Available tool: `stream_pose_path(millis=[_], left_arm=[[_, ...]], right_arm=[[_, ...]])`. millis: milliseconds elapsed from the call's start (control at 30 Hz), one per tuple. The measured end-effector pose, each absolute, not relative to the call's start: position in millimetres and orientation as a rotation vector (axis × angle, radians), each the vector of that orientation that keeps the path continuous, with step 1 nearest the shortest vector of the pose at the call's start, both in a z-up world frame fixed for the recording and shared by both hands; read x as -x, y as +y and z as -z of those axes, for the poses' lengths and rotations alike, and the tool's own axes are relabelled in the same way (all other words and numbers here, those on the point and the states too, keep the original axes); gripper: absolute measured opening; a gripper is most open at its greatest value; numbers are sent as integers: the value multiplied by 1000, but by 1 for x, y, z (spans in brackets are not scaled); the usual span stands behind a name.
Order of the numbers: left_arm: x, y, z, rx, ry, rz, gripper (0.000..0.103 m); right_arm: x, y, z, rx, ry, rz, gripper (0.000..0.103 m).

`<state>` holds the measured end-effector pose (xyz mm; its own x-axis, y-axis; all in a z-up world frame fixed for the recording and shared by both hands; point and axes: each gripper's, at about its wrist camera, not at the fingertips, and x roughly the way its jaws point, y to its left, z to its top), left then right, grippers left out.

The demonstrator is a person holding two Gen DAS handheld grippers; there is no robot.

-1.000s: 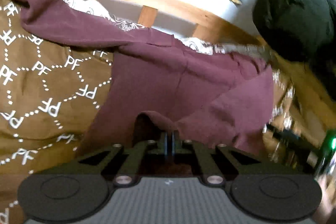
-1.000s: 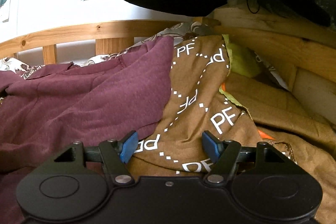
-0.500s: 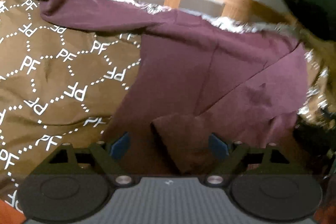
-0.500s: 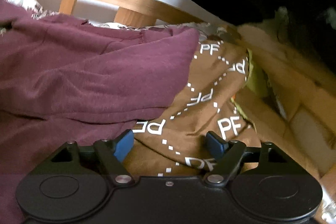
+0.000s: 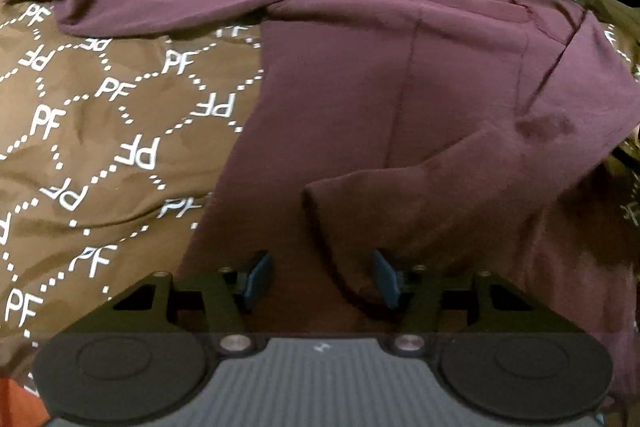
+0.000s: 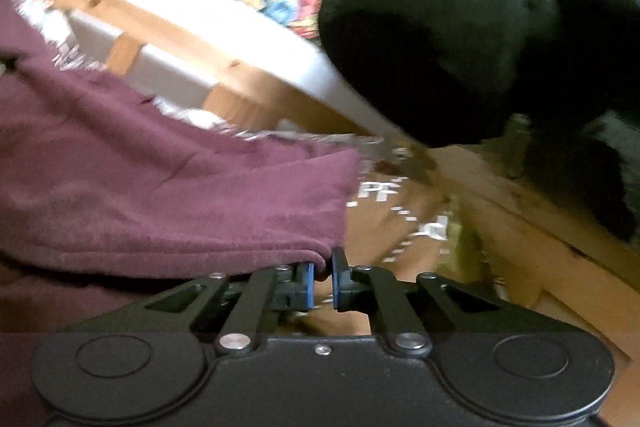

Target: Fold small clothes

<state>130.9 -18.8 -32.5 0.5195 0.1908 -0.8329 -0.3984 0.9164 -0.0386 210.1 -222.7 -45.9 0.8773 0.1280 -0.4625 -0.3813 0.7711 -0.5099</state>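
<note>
Right tool (image 6: 323,281) has just closed, pinching the maroon garment's (image 6: 160,195) corner.

The only lettering that can be read is "PF", printed in white over and over on the brown cloth (image 5: 100,115), each pair of letters set inside a lattice of white dotted lines. Some stand upright, others lie turned or upside down. In the right wrist view the same white letters on the brown cloth (image 6: 384,211) are too blurred to read.
</note>
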Motion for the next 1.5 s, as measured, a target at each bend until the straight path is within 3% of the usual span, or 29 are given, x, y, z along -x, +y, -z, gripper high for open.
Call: stream_pose_path(millis=[133,333,400,500,667,767,967,1133,1500], left_arm=[[-135,-24,37,195,980,-337,61],[-130,-29,39,144,991,-321,61],[-127,-26,37,157,991,-313,66],[-120,-11,28,248,977,-316,80],[-102,26,7,346,879,-385,96],[-94,67,-15,369,844,-487,98],[-82,170,-85,362,735,-742,102],[-91,240,-113,243,641,-877,102],[-180,222,-34,-833,750,-673,102]], right_arm=[[-219,-235,27,562,434,-207,6],[-232,-237,57,591,597,-169,7],[-232,-236,56,594,599,-179,9],[-231,-238,56,590,625,-176,20],[-219,-247,42,543,662,-150,65],[-205,-249,33,499,671,-149,81],[-184,-234,16,424,629,-225,102],[-167,-219,3,349,565,-314,102],[-162,-208,14,337,535,-351,102]])
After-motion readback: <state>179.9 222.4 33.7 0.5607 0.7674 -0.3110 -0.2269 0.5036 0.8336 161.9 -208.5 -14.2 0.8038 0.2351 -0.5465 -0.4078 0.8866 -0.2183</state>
